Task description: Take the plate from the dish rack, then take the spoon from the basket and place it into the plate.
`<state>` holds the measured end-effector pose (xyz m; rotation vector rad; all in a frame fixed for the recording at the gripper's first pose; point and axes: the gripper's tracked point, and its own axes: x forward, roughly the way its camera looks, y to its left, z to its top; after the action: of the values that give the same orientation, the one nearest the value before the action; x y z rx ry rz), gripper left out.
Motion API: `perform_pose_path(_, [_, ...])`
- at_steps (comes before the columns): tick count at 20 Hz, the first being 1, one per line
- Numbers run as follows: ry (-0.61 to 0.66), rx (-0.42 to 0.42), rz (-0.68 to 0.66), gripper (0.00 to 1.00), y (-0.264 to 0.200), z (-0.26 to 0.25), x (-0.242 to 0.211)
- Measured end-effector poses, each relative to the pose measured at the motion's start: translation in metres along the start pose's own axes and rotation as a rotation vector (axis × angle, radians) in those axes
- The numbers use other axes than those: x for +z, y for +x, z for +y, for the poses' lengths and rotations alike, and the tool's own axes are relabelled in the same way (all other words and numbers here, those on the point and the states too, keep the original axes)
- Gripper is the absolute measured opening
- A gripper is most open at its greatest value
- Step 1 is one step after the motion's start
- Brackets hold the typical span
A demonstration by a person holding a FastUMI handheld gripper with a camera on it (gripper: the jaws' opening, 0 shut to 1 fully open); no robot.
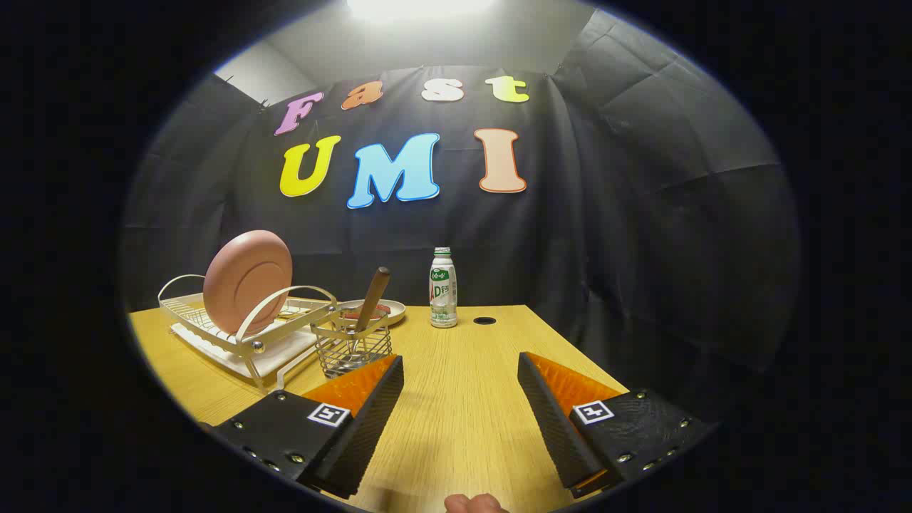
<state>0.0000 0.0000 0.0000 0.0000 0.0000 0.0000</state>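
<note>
A pink plate (pixel 247 281) stands on edge in a white wire dish rack (pixel 242 335) on the wooden table, beyond and left of my left finger. Just right of the rack, a small wire basket (pixel 353 349) holds a spoon (pixel 372 299) with a brown handle leaning up to the right; its bowl end is down in the basket. The basket sits right behind my left fingertip. My gripper (pixel 460 370) hovers open over the bare table, nothing between its fingers.
A white bottle with a green cap (pixel 442 288) stands at the back of the table, ahead between the fingers. A shallow dish (pixel 385 311) lies behind the basket. A dark round hole (pixel 484 320) is right of the bottle. The table's right edge (pixel 577 356) runs past my right finger.
</note>
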Motion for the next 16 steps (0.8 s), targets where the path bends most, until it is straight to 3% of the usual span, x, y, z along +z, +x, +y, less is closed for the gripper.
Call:
perform_pose_path(6, [0.061, -0.038, 0.007, 0.98, 0.052, -0.014, 0.005])
perform_pose_path(9, [0.027, -0.059, -0.016, 0.98, 0.067, -0.022, 0.023])
perform_pose_path(16, [-0.022, -0.110, -0.093, 0.98, 0.039, -0.028, 0.138])
